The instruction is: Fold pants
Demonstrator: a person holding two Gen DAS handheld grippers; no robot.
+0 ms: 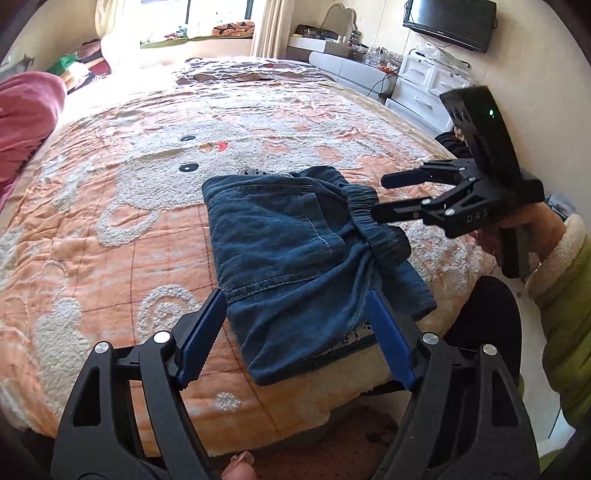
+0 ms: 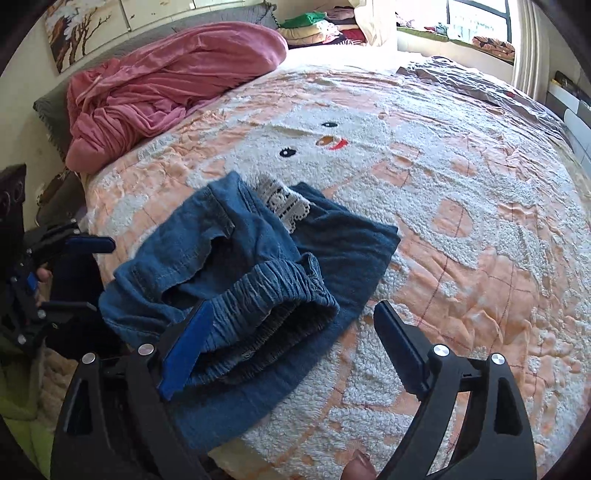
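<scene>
Dark blue denim pants [image 1: 288,254] on a peach-and-white bedspread [image 1: 110,206], apparently cartoon-patterned; pink blanket [image 2: 166,88].

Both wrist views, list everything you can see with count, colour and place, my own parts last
pants: one, blue denim, folded, near edge of the bed
bedspread: one, peach and white, covering the bed
blanket: one, pink, bunched at the bed's head
clothes pile: several, mixed colours, beyond the blanket
TV: one, black, on the wall
drawers: one unit, white, under the TV
sleeve: one, green, right side
left gripper: black with blue pads, open, over the pants
right gripper: same, open, at the waistband
</scene>
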